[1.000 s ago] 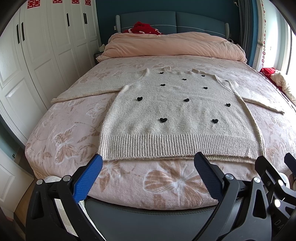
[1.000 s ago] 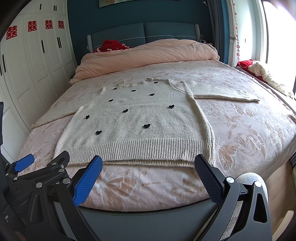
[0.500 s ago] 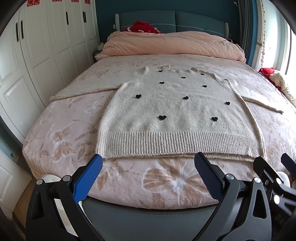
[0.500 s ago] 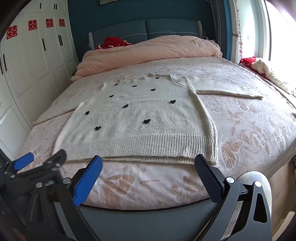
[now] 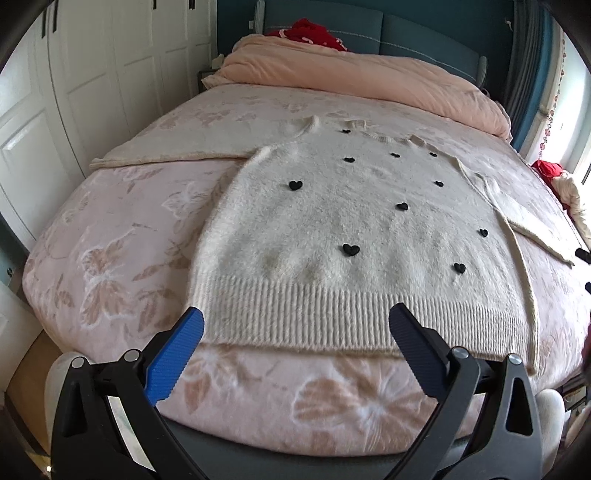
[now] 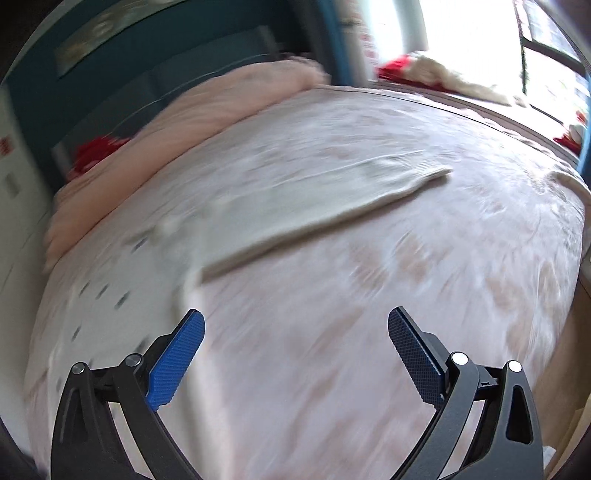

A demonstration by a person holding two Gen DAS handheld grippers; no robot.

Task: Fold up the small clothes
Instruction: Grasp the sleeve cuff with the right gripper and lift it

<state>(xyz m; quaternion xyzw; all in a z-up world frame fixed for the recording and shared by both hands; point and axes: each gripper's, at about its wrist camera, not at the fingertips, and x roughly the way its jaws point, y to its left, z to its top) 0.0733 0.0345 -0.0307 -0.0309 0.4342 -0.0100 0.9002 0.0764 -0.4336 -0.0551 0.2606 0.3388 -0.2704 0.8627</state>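
A cream knit sweater (image 5: 351,229) with small black hearts lies flat on the pink floral bed (image 5: 110,258), sleeves spread to both sides. My left gripper (image 5: 295,332) is open and empty, just above the ribbed hem (image 5: 332,317) near its left corner. In the blurred right wrist view, my right gripper (image 6: 295,332) is open and empty over the bedspread (image 6: 369,295), to the right of the sweater body, with the right sleeve (image 6: 332,199) stretched out ahead of it.
A rolled pink duvet (image 5: 369,81) lies along the blue headboard (image 5: 369,29) with a red item (image 5: 314,31) behind it. White wardrobe doors (image 5: 92,74) stand on the left. Red and white clothes (image 5: 561,184) lie by the window on the right.
My right gripper has swung fast to the right and forward over the bed, toward the right sleeve. My left gripper has moved closer to the sweater's hem. Both stay open.
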